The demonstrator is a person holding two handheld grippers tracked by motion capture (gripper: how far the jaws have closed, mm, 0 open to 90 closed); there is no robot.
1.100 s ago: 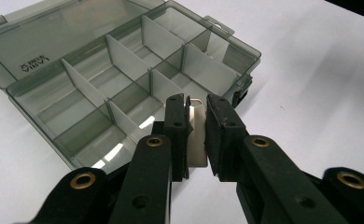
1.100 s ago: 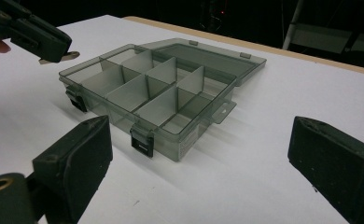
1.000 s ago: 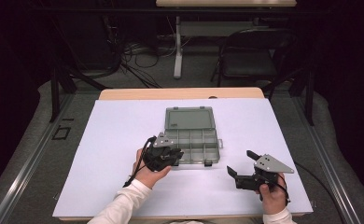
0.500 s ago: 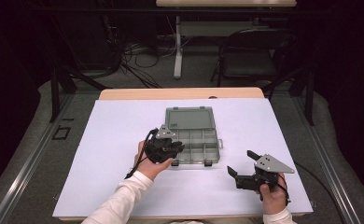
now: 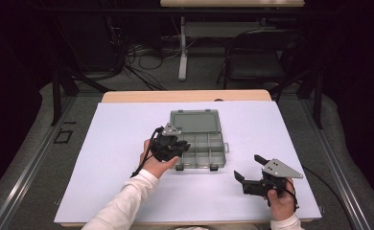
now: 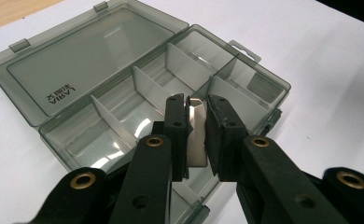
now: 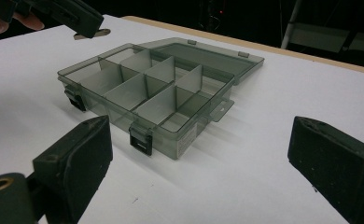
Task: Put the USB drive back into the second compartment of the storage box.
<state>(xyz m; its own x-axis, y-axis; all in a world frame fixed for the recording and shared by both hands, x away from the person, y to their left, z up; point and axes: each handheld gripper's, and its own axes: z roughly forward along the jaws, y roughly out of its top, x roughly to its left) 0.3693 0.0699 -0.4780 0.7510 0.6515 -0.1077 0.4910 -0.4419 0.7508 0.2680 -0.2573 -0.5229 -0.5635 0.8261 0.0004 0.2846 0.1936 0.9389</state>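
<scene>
Dark room, cables and chair beyond table (image 5: 127, 201); white sheet covers tabletop. Smoky clear organizer box (image 5: 197, 139) at centre, lid flat open on far side, latches near. Left gripper (image 5: 175, 145) hovers over box's left compartments, jaws pinching small pale divider plate (image 6: 196, 133) upright between pads. Right gripper (image 5: 246, 167) idle near right edge of table, jaws spread, holding nothing. Judgement: mid-task; several dividers already seated in box, held plate not yet slotted in. Compartments look empty; plate thin, stiff, translucent.
</scene>
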